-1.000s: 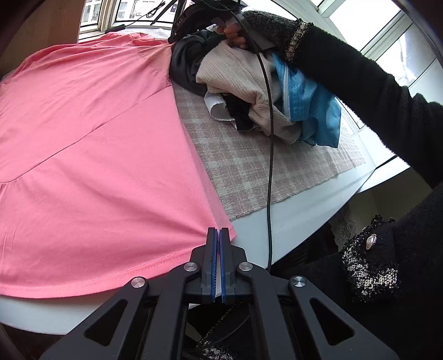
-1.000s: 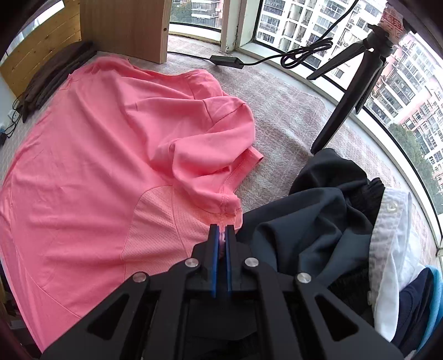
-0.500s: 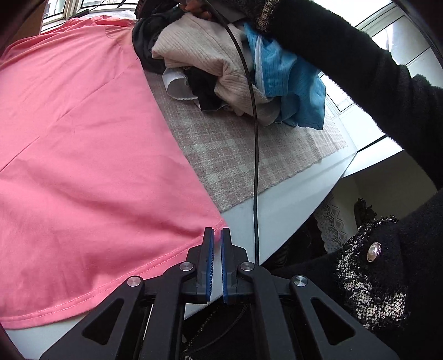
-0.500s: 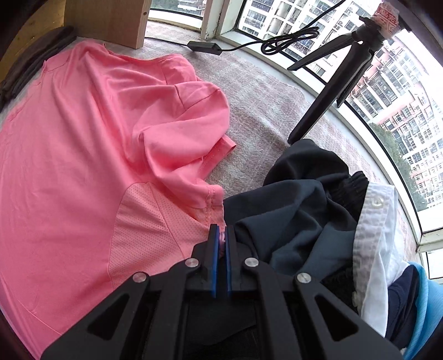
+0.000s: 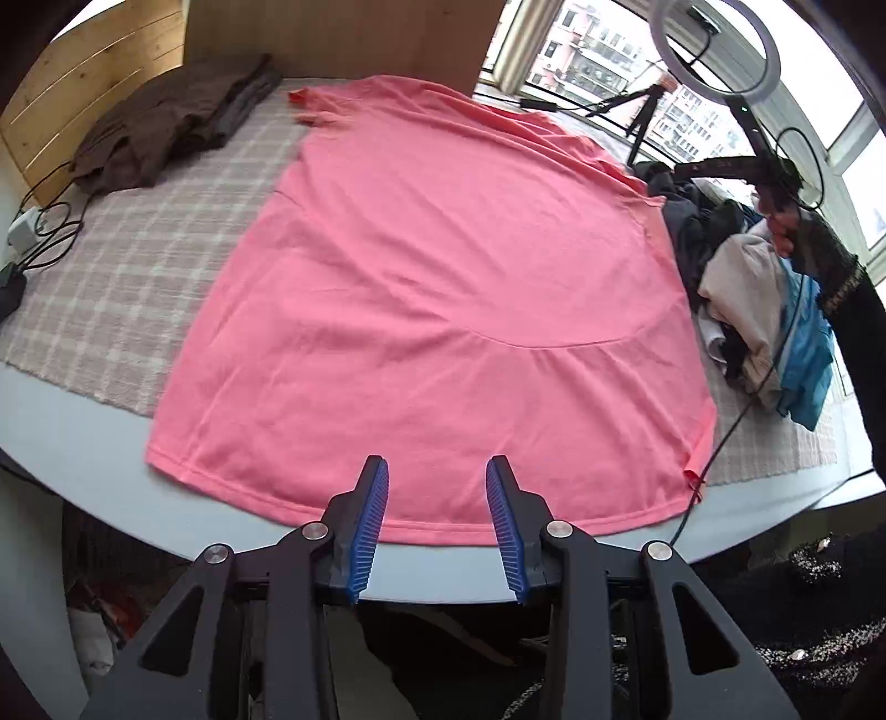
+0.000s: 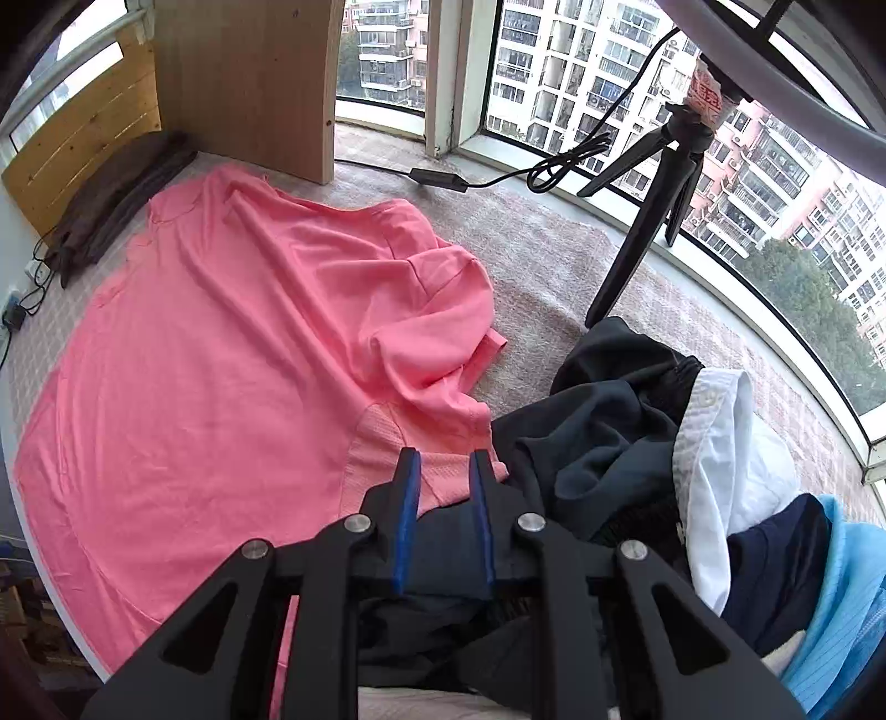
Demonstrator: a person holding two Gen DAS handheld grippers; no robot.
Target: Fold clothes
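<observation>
Pink shirt point(image 5: 443, 288) spread flat – left gripper point(image 5: 437, 520) and right gripper point(image 6: 443, 498) both opening, empty – next, grip the rumpled sleeve point(image 6: 437, 327) to fold inward

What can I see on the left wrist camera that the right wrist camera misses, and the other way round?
Left wrist only: the shirt's bottom hem at the table edge, the ring light, the person's hand, and the left gripper, opening over the hem.

Right wrist only: the bunched sleeve, apartment blocks outside, and the right gripper, opening above the mesh panel.

Both: pink shirt, clothes pile, tripod, brown garment.
</observation>
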